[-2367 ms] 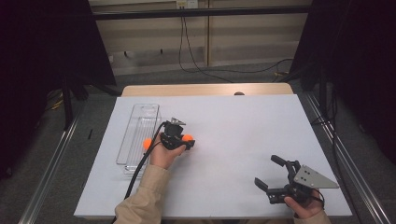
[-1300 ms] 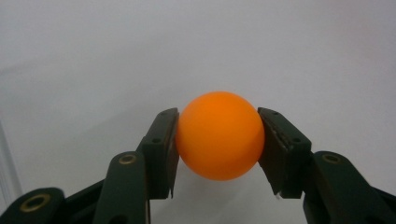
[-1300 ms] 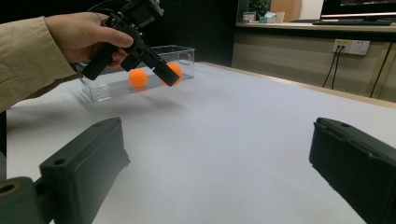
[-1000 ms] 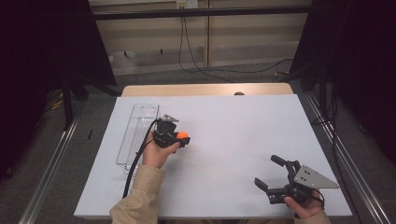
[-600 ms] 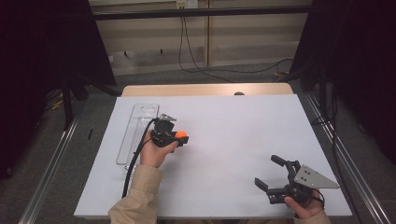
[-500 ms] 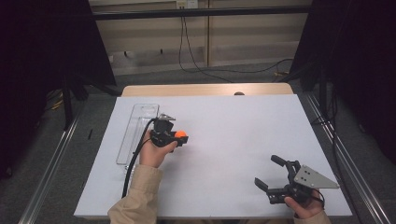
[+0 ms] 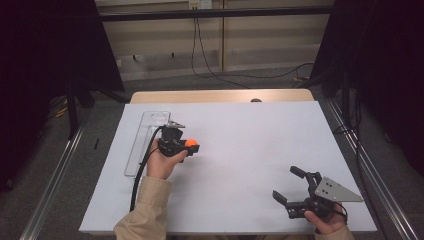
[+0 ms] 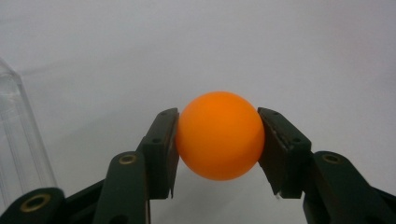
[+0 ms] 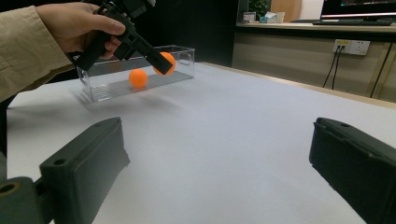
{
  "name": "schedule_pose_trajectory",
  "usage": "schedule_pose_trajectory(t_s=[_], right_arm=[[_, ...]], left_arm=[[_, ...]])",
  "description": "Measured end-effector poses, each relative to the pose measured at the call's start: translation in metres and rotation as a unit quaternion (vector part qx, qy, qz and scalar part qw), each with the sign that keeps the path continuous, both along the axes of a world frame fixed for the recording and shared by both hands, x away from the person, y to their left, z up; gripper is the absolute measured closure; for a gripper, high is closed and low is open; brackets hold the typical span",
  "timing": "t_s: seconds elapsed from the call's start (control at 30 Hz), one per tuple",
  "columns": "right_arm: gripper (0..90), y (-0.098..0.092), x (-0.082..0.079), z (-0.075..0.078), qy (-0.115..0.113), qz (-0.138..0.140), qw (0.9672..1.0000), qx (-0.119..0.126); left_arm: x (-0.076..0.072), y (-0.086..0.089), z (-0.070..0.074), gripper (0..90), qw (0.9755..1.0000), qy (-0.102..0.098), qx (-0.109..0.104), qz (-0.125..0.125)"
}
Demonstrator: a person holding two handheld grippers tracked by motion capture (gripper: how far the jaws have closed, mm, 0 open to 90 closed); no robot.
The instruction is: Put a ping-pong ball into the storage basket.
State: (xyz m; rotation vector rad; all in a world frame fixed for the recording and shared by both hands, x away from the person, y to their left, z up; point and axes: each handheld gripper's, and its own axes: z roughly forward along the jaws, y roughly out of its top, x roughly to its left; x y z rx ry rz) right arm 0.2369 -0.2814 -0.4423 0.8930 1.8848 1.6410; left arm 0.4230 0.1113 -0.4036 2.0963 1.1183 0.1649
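My left gripper (image 7: 189,145) is shut on an orange ball (image 7: 191,143), held above the white table just right of a long clear plastic box (image 7: 145,142). Between the two black jaws the ball (image 8: 219,135) sits squarely, and the clear box (image 8: 18,135) stands at the left edge of that view. In the right gripper view the held ball (image 9: 166,62) hangs beside the box (image 9: 140,70), and a second orange ball (image 9: 137,78) lies inside it. My right gripper (image 7: 294,188) rests open near the table's front right, nothing between its jaws.
The white table top (image 7: 250,140) stretches between the two grippers. A wooden strip (image 7: 220,95) runs along its far edge. Cables (image 7: 215,60) hang on the wall behind. Metal rails (image 7: 55,175) flank the table on both sides.
The left gripper has carried the orange ball up and to the left, closer to the clear box. The right gripper has stayed still.
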Motion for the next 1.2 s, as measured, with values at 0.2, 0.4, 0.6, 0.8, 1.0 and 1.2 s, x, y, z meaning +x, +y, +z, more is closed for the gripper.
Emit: schedule_pose_trajectory(t_s=[0.2,0.4,0.6,0.8,1.0,1.2], right_arm=[[2.9,0.0,0.0,0.0,0.0,0.0,1.0,0.0],[2.9,0.0,0.0,0.0,0.0,0.001,1.0,0.0],[2.9,0.0,0.0,0.0,0.0,0.0,1.0,0.0],[2.9,0.0,0.0,0.0,0.0,0.001,1.0,0.0],[2.9,0.0,0.0,0.0,0.001,0.0,1.0,0.0],[2.9,0.0,0.0,0.0,0.001,0.002,1.0,-0.001]], left_arm=[[0.0,0.005,0.003,50.9,1.0,-0.002,0.001,0.0],[0.0,0.007,0.005,50.9,1.0,-0.002,-0.005,0.007],[0.0,0.011,0.008,50.9,0.9999,-0.002,-0.005,0.009],[-0.001,0.015,0.01,50.9,0.9999,-0.003,-0.008,0.012],[0.0,0.017,0.011,50.9,0.9999,0.001,-0.006,0.013],[-0.001,0.02,0.013,50.9,0.9998,0.002,-0.011,0.014]])
